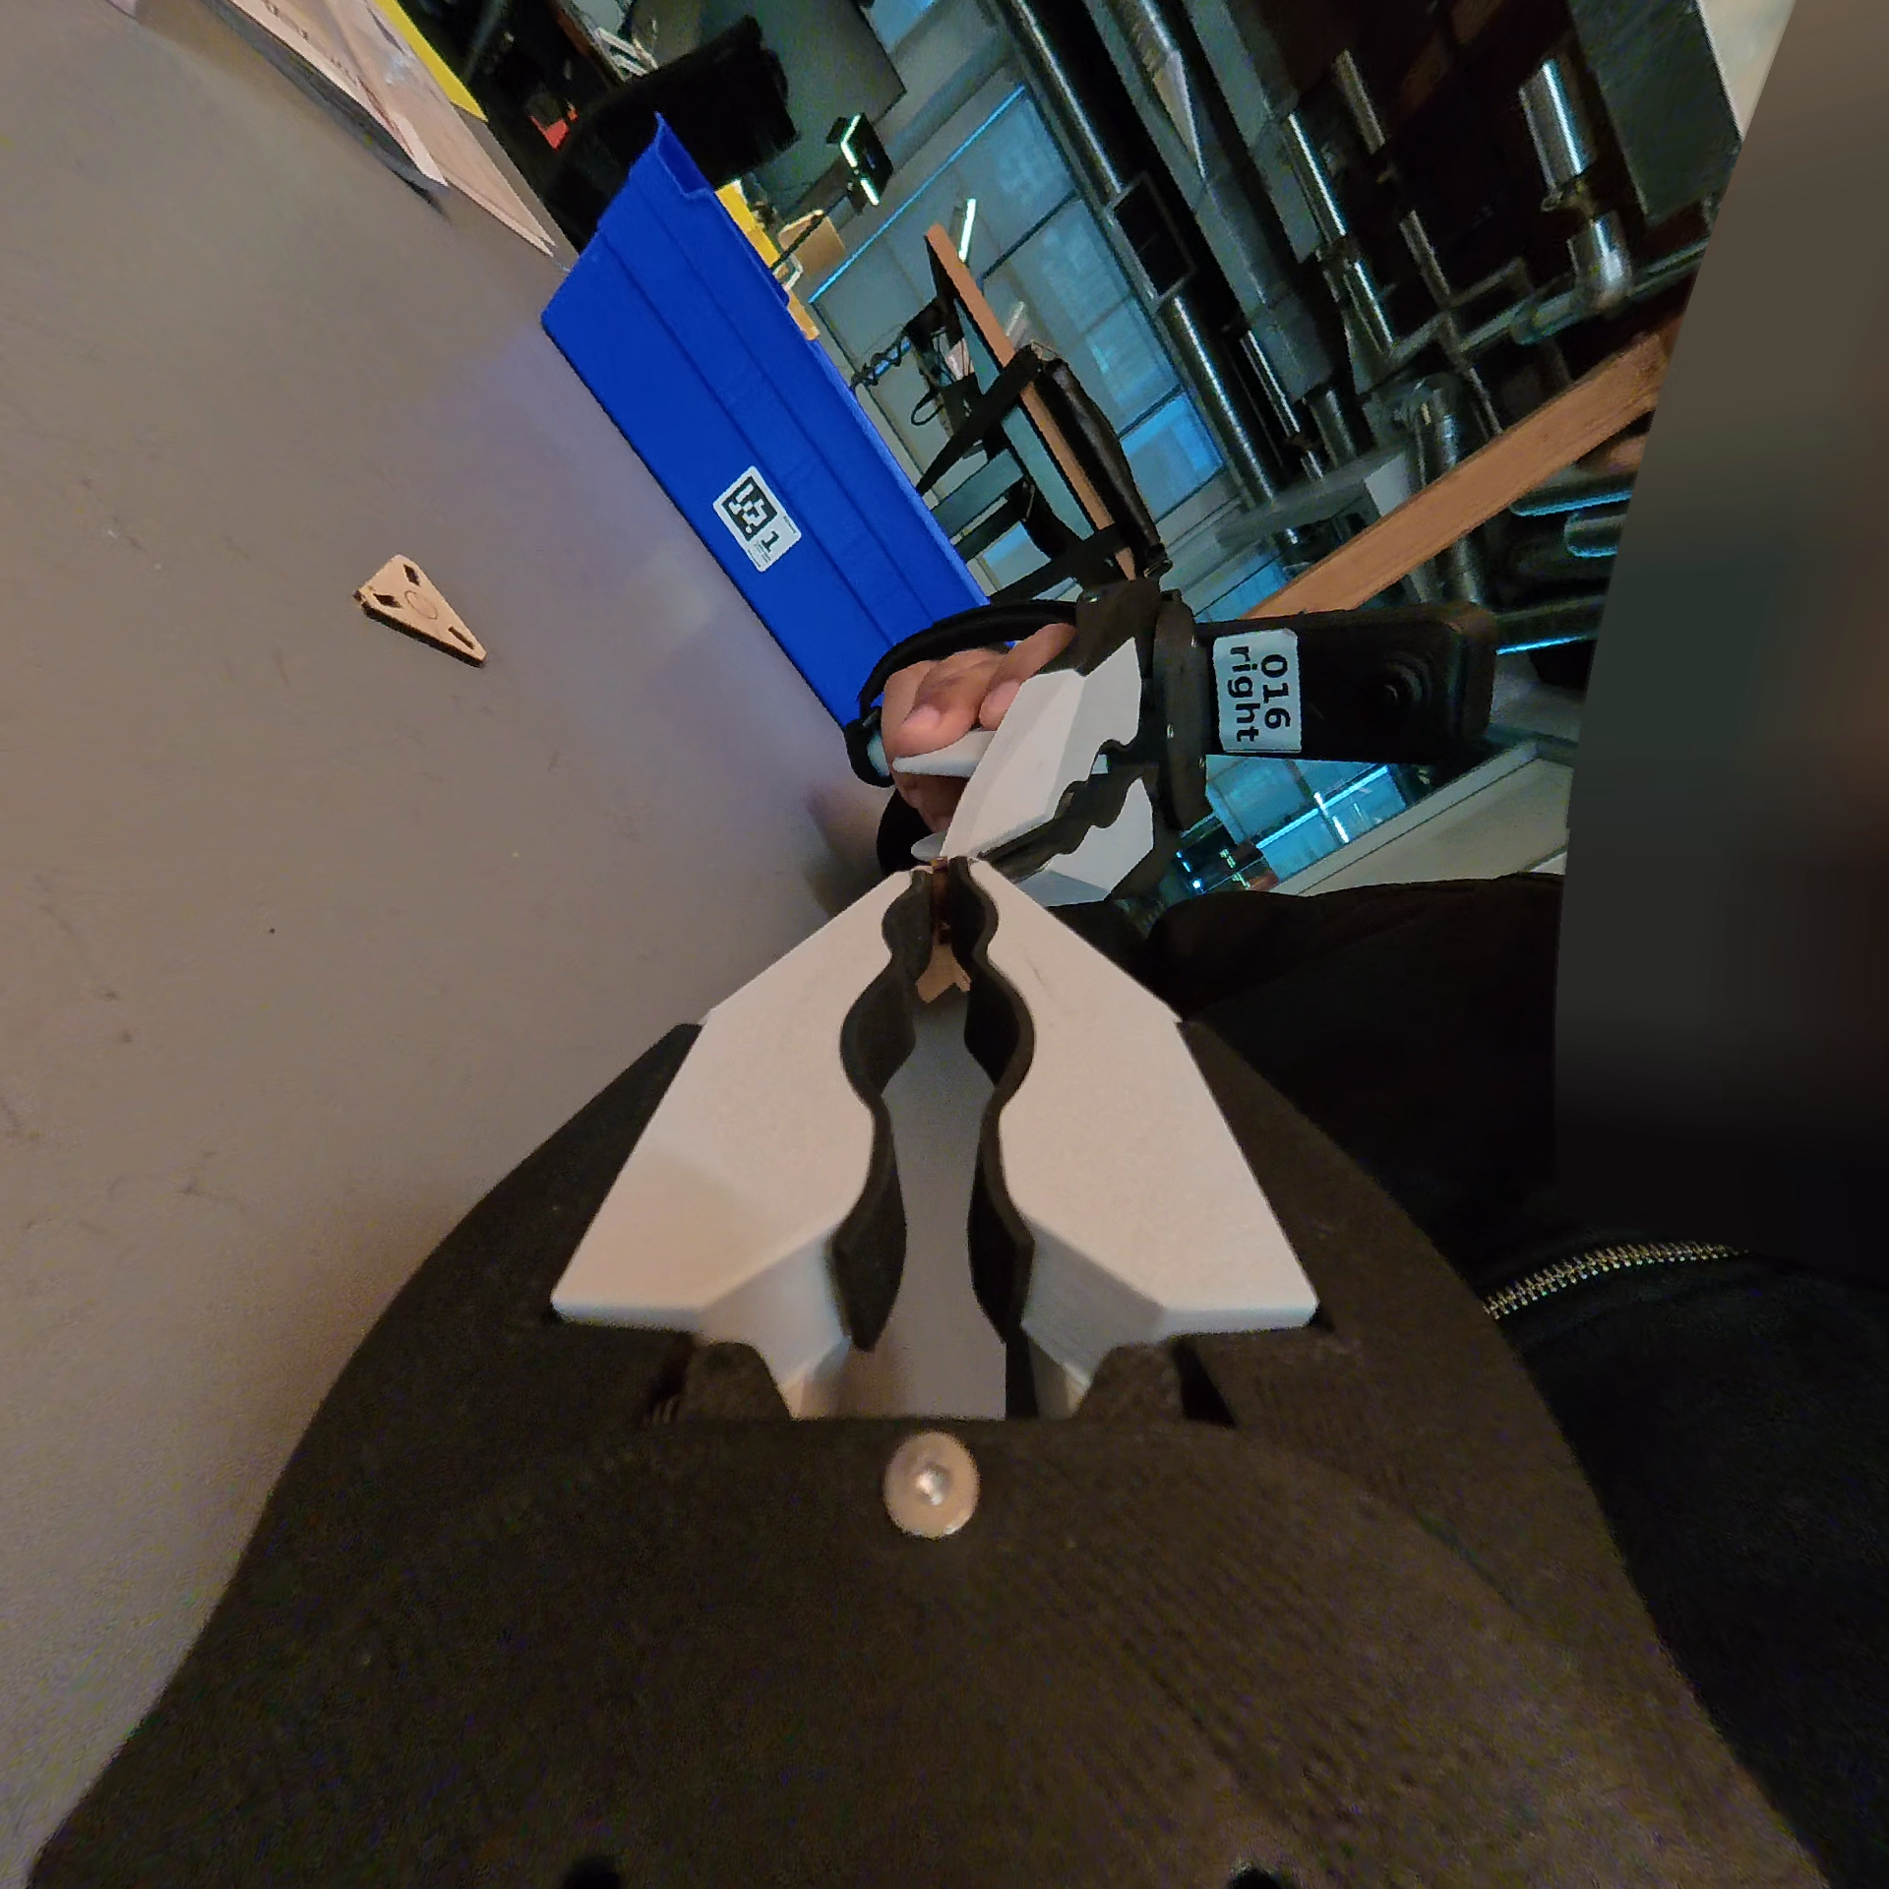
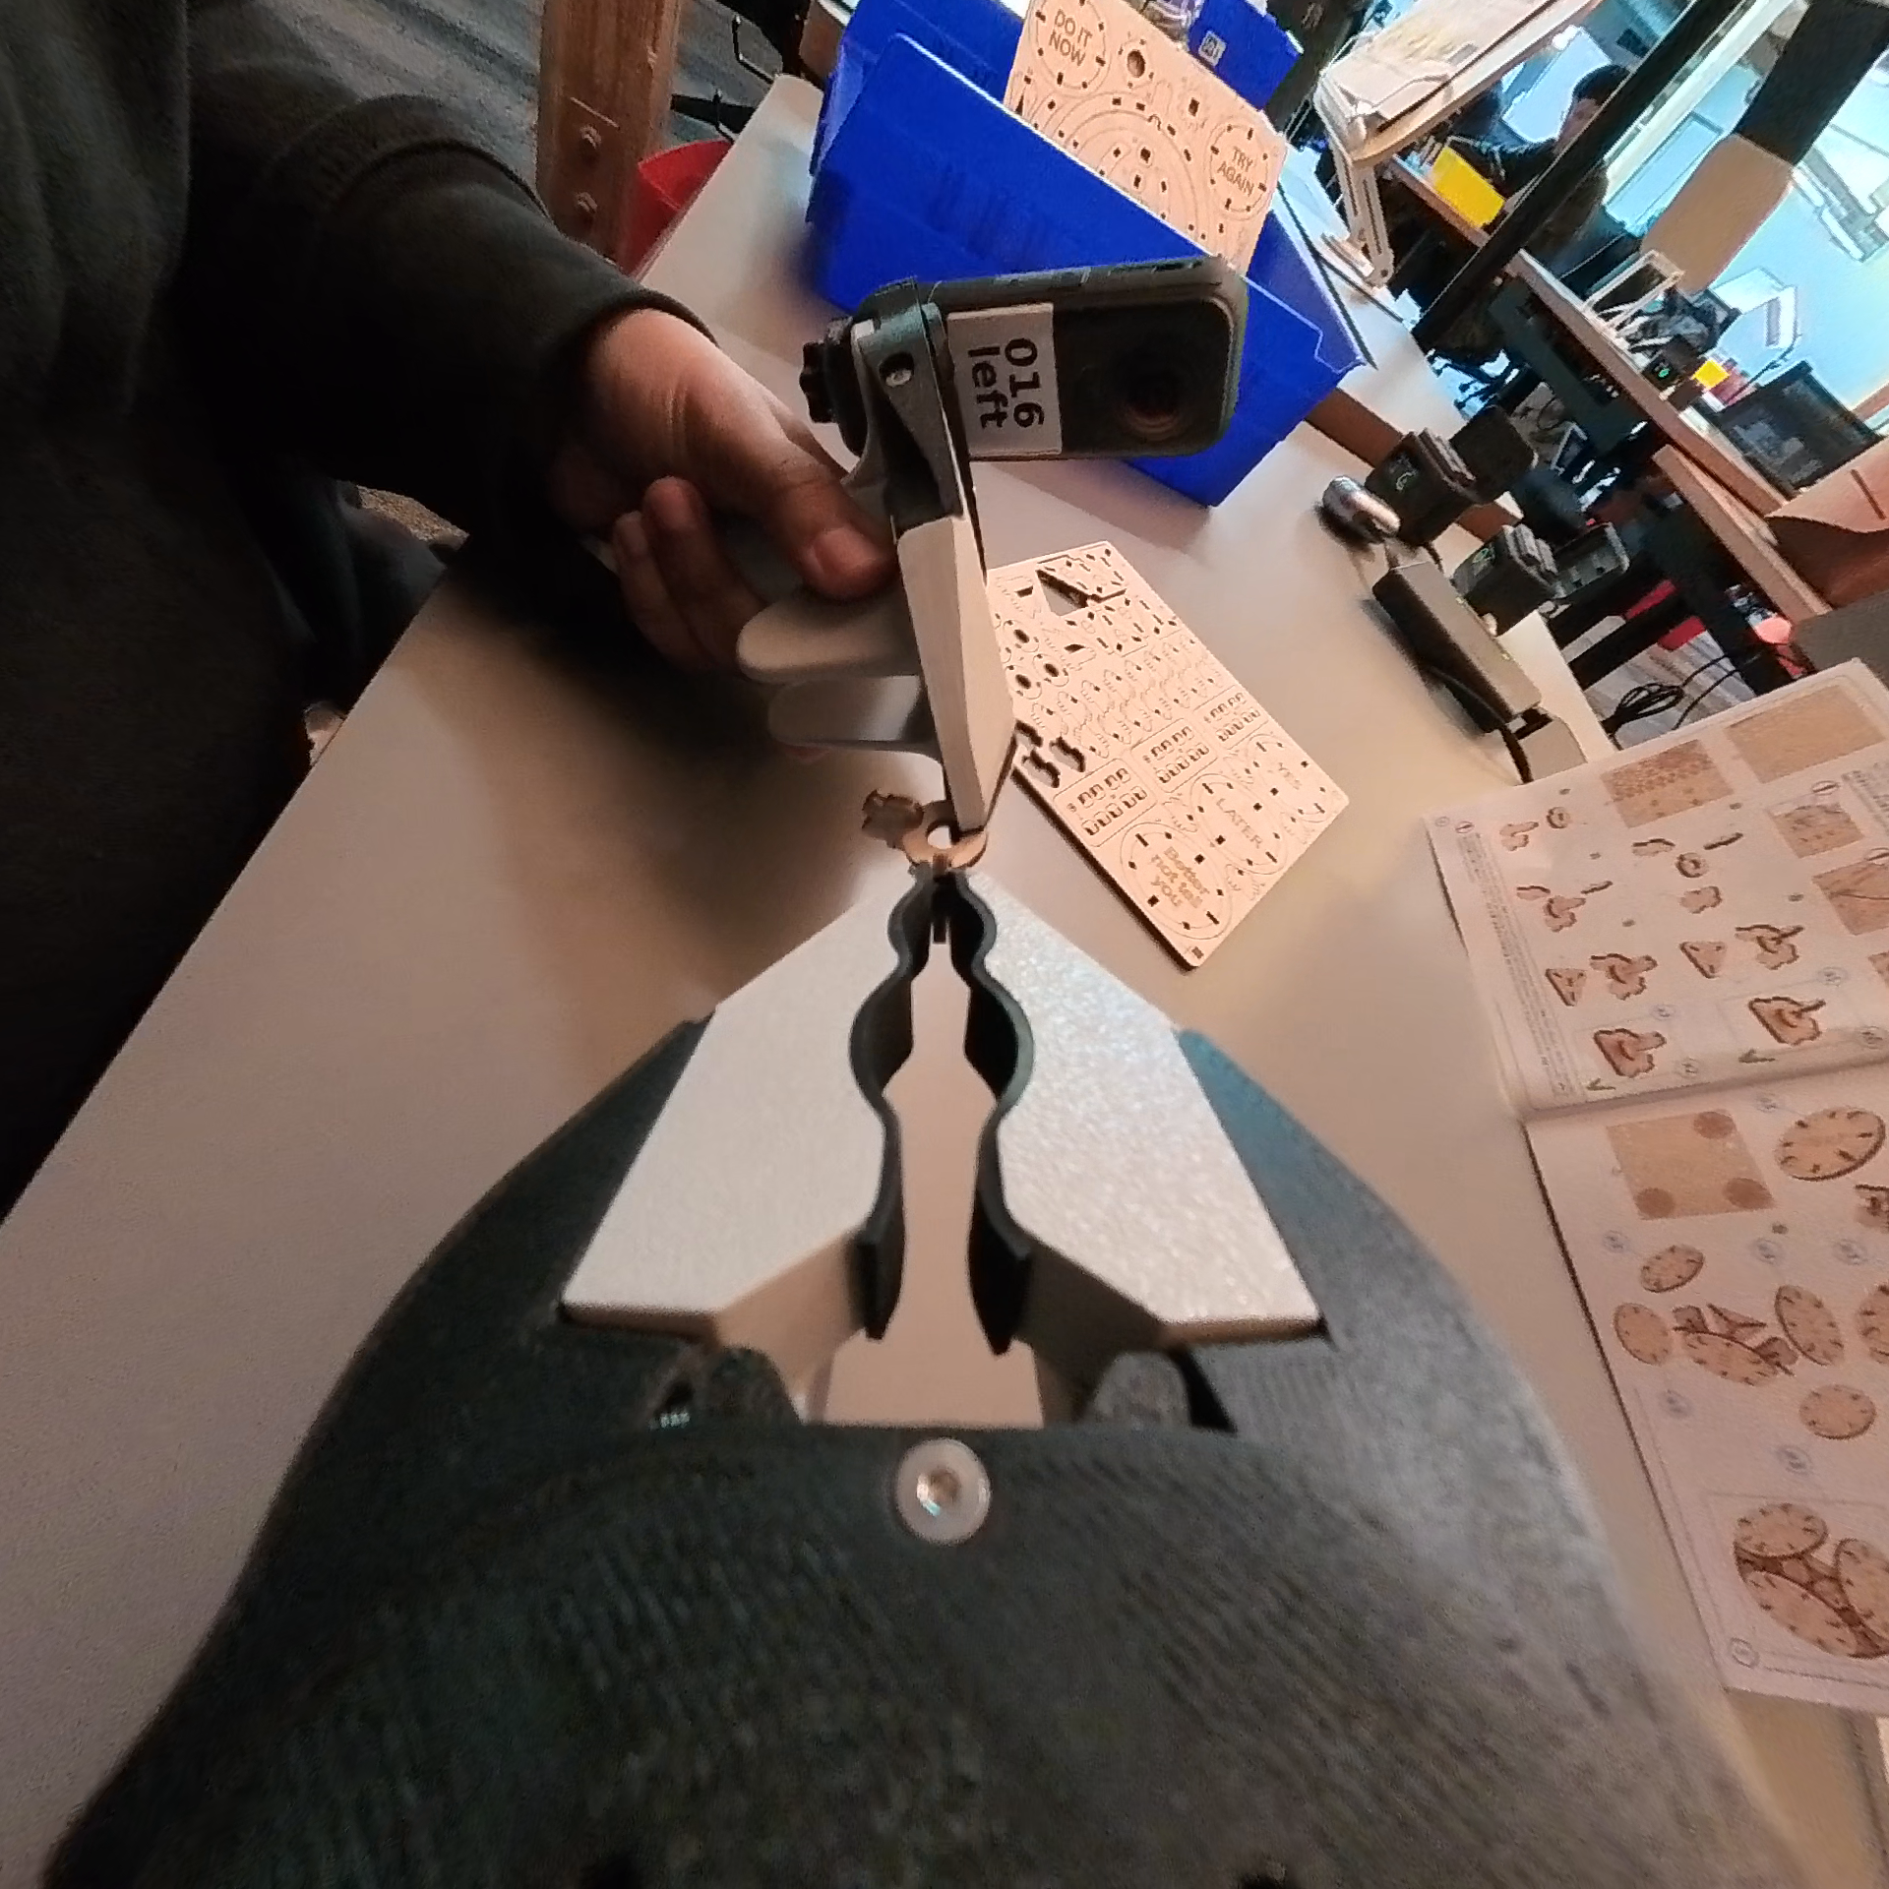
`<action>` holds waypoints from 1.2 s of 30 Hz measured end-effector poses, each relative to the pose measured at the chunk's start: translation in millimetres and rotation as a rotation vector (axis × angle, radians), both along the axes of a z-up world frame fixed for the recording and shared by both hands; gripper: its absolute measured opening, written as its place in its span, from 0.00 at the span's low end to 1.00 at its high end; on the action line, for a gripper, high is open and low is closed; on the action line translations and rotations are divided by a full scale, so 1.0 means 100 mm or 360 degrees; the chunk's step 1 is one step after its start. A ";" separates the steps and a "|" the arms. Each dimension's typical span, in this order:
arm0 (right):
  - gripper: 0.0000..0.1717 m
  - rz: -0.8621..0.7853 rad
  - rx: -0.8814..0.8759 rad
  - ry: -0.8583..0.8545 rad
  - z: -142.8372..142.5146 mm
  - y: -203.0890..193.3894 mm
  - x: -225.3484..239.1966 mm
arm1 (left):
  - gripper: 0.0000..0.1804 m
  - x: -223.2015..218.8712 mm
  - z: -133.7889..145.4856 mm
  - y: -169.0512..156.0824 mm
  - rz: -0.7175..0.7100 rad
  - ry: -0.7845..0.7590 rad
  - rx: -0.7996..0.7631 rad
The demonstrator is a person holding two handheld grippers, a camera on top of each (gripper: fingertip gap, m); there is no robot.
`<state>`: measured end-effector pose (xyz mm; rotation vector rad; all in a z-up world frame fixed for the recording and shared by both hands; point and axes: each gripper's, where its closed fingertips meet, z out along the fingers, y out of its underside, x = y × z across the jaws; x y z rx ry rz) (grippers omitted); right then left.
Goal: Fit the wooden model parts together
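Item: small wooden piece (image 2: 925,833), pinched edge-on at the tips of both the left gripper (image 1: 938,879) and the right gripper (image 2: 935,900), jaws fully closed, probably steadying it above the grey table (image 2: 409,920). Cut-out wooden sheet (image 2: 1206,767) lies just beyond.

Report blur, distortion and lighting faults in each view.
Left wrist view: strong wide-angle bending, tilted horizon, a smeared dark band down the right edge, the table dim. Right wrist view: the gripper body in the foreground soft, a dark shadow on the table under the hand.
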<state>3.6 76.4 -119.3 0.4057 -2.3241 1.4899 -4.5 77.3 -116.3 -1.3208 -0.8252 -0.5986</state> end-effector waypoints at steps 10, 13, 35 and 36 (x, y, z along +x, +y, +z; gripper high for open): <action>0.00 0.0000 0.0087 0.0085 -0.07 0.03 0.00 | 0.00 0.01 -0.06 0.04 0.0010 0.0092 -0.0118; 0.00 0.0003 0.0045 0.0142 -0.01 0.01 0.02 | 0.00 0.03 -0.01 0.02 -0.0021 0.0087 -0.0053; 0.02 -0.0021 -0.0087 0.0235 0.07 -0.04 -0.02 | 0.00 -0.03 0.05 -0.02 0.0049 0.0116 0.0016; 0.07 -0.0022 -0.0096 0.0229 0.08 -0.04 -0.02 | 0.00 -0.04 0.06 -0.02 0.0059 0.0124 0.0022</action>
